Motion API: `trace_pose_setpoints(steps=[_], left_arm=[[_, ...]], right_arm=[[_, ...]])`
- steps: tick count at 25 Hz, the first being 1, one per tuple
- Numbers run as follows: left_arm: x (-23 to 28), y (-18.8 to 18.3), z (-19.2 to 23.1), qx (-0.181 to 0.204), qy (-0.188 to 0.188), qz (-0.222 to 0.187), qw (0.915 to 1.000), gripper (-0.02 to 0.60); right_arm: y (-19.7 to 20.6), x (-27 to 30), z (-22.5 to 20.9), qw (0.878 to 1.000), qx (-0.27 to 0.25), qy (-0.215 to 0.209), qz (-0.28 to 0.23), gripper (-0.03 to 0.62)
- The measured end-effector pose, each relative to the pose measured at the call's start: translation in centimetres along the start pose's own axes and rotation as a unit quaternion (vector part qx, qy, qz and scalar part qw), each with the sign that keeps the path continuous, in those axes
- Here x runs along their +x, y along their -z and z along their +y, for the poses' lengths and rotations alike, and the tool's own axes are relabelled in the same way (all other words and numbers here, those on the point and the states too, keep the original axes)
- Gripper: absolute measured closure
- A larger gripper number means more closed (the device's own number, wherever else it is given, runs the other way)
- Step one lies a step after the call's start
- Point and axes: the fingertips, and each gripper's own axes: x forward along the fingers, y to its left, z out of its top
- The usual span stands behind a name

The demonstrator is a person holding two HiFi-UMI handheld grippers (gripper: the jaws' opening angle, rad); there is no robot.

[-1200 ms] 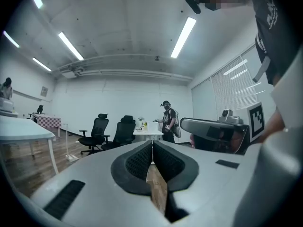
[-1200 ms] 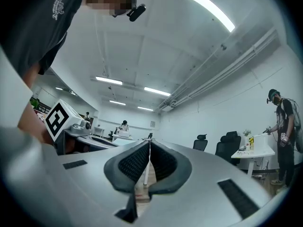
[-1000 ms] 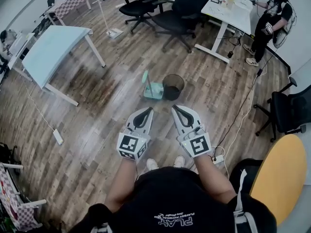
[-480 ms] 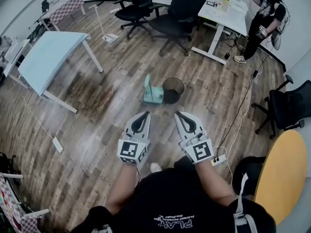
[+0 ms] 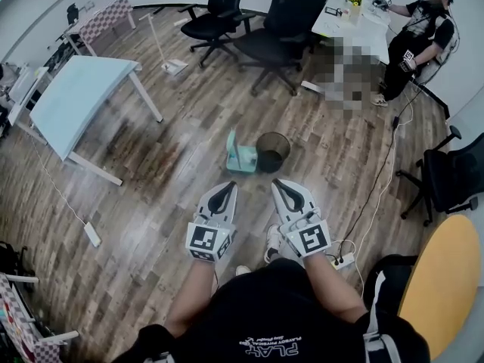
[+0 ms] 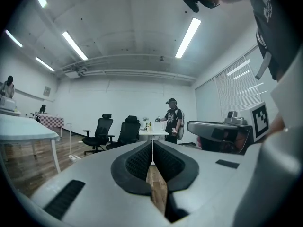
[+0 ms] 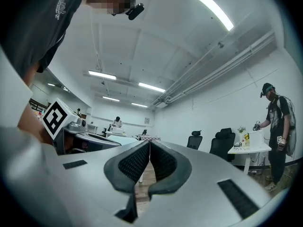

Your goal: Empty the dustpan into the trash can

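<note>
A teal dustpan [image 5: 240, 156] stands on the wood floor with its handle up, touching the left side of a round black mesh trash can [image 5: 272, 151]. My left gripper [image 5: 227, 188] and right gripper [image 5: 280, 184] are held side by side in front of me, a short way nearer than the dustpan and can, both pointing level toward them. The left gripper [image 6: 152, 144] is shut with its pads meeting and nothing between them. Likewise the right gripper [image 7: 149, 144] is shut and empty. Neither dustpan nor can shows in the gripper views.
A light blue table [image 5: 79, 97] stands to the left, black office chairs [image 5: 278, 21] at the back, a white desk [image 5: 348, 13] with a person [image 5: 420, 36] at the far right. A power strip [image 5: 344, 262] and cable lie by my right foot; a yellow round table [image 5: 446, 278] is at right.
I have stepped forward across the floor: both grippers, still shut and side by side, now sit closer to the dustpan and trash can. The person at the desk has shifted stance.
</note>
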Motion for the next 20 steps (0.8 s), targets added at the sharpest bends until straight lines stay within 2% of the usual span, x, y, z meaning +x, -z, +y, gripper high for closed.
trace_pose_setpoints(steps=[5,11,14,20], left_arm=[[4.5,-0.2,1.3,-0.002,-0.008,0.001,1.0000,0.557],[10.7,0.2,1.7,-0.004,-0.007,0.014,0.9999,0.557],[12.6,0.1,2.1,0.001,-0.008,0.024,0.9997,0.557],[15.6,-0.6,4.8,0.013,-0.038,0.034,0.9986,0.557]], right_arm=[[1.2,2.3,-3.2,1.000,0.001,-0.023,0.004,0.569],[3.6,5.6,-10.2,0.999,-0.005,-0.037,0.029,0.569],[3.3,7.2,-12.4,0.999,-0.006,-0.042,0.027,0.569],[4.0,9.5,-15.1,0.997,0.003,-0.067,0.028,0.569]])
